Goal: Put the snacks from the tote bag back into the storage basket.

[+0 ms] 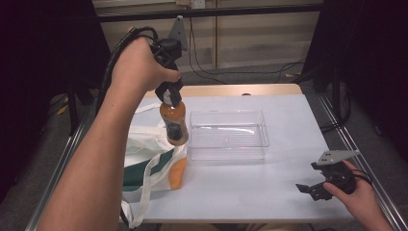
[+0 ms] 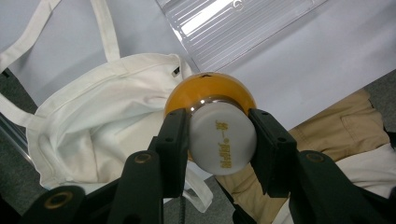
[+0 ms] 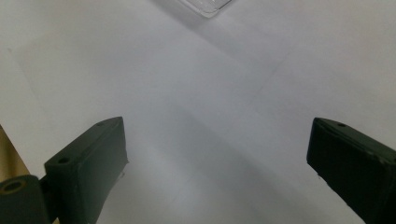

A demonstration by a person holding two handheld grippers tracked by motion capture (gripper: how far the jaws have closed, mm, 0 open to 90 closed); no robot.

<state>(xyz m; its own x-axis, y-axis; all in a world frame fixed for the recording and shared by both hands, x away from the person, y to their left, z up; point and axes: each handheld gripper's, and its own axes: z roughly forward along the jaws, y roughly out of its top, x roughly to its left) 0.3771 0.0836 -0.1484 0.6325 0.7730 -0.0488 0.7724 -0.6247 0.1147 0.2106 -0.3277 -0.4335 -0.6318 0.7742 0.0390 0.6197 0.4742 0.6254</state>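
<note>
While the left gripper [image 1: 169, 94] clamps the cap of the upright orange bottle [image 1: 173, 122] above the bag [image 1: 144, 159], the clear tray [image 1: 227, 149] lies at 3 o'clock; the right gripper [image 1: 317, 187] idles, jaws spread.

Orange plastic drink bottle with white cap [image 1: 174, 122], held aloft

Upright, left of frame centre, cap clamped, above the white canvas tote bag [image 1: 144, 159].

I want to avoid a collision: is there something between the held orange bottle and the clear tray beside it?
Nothing visible. The left gripper holds the bottle by its cap above the tote bag, and the clear tray is open and empty.
</note>
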